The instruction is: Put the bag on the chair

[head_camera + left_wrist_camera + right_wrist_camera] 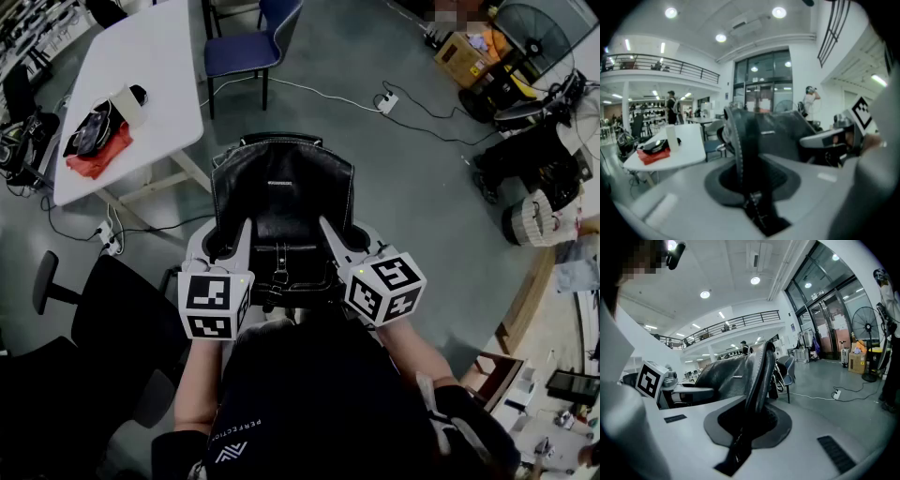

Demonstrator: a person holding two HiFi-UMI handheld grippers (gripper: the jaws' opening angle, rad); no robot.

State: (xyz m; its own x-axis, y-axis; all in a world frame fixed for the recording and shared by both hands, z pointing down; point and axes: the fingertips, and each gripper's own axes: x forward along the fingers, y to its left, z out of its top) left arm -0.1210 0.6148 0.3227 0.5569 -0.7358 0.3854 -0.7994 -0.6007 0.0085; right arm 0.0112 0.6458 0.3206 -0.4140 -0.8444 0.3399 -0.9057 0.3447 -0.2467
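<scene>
Our left gripper point(746, 185) has its jaws drawn almost together on the stitched left edge of the bag point(778, 133), with a strap buckle caught just in front of the pads. Our right gripper point(743, 427) is pinched nearly closed on the opposite edge of the bag point(724, 376), and the leather fold stands upright between its jaws. From the head view we see the left gripper point(240, 239) and right gripper point(330, 234) flanking the black leather bag point(281, 202), which hangs between them above the grey floor point(403, 187), touching no seat.

A small plate on the bag's front carries writing too small for us to read. Each gripper's cube shows black-and-white square markers. The print on our dark top point(309, 412) seems to read "PERFECTION".

Beyond the bag's far edge stands a blue chair point(246, 42), well apart from it. A black office chair point(122, 319) sits close at our left, beside the left gripper's cube. The white table point(150, 56) reaches in from the upper left, holding a red cloth point(98, 155) and a pale cup point(127, 105). Its corner comes near the bag's left side.

The floor to the right of the bag is open until a power strip point(387, 101) with its cable. Farther right, a fan point(534, 37) and a cardboard box point(461, 56) crowd that edge.
</scene>
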